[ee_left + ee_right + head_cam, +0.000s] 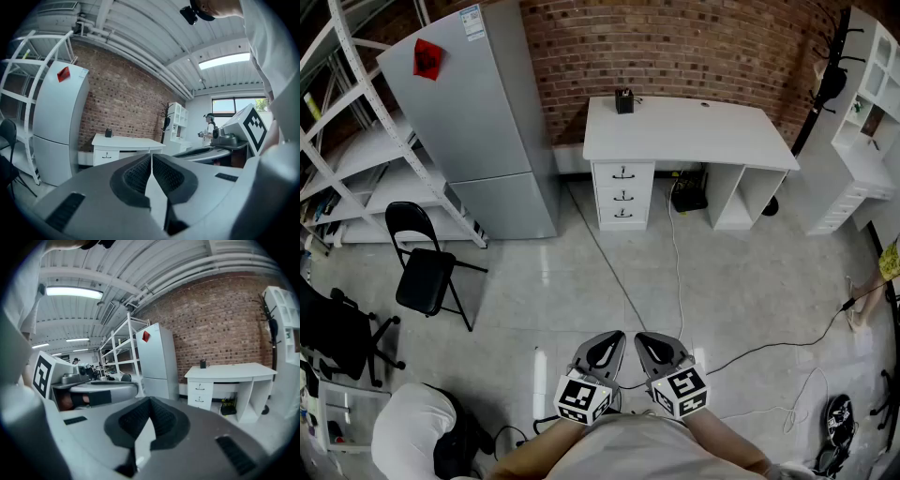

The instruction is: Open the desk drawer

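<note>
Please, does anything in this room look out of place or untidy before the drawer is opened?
Only the floor: loose cables trail across it between the person and the white desk, which looks untidy. The three drawers are all shut and sit straight. Nothing looks spilled or damaged.

My left gripper [614, 337] and right gripper [645, 339] are smooth pale-grey shells with black ribbed pads [136, 176] set in dark hollows. Each carries a white cube [581, 397] printed with black square markers. I wear a light beige shirt [647, 450].
</note>
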Action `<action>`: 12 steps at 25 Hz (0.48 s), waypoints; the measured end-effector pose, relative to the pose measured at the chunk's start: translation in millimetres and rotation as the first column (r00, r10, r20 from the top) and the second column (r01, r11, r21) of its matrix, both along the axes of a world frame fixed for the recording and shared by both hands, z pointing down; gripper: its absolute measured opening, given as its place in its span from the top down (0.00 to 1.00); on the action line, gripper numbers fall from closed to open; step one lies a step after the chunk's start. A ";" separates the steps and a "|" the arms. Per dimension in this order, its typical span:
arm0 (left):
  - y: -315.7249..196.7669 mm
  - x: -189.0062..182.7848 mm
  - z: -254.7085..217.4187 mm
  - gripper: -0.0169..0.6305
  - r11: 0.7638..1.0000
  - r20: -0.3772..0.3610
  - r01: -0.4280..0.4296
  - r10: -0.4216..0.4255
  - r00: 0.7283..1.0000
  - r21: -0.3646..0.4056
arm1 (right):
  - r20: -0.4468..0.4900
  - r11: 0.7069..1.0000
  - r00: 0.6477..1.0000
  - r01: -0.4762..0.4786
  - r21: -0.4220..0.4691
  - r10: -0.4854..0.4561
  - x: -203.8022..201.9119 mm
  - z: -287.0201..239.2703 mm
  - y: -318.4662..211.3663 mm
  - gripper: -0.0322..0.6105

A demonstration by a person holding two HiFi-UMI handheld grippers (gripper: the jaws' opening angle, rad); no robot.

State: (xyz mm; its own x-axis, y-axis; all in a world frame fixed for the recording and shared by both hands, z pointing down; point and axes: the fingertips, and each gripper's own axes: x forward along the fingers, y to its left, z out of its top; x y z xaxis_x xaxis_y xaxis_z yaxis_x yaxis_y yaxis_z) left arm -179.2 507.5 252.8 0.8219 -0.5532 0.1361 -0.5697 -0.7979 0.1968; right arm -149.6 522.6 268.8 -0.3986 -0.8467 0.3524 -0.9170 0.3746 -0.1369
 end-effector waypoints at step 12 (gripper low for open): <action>19.3 -12.5 0.9 0.95 1.000 0.001 0.021 -0.021 1.000 -0.004 | 0.004 0.999 0.999 0.034 -0.012 -0.034 -13.1 4.1 18.7 0.93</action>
State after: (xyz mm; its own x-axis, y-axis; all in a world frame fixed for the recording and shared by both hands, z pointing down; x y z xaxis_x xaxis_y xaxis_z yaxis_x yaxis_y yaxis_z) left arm -191.7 526.8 253.6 0.8098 -0.5700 0.1389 -0.5867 -0.7850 0.1991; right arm -162.7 541.3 272.9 -0.4289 -0.8282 0.3607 -0.9030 0.4043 -0.1454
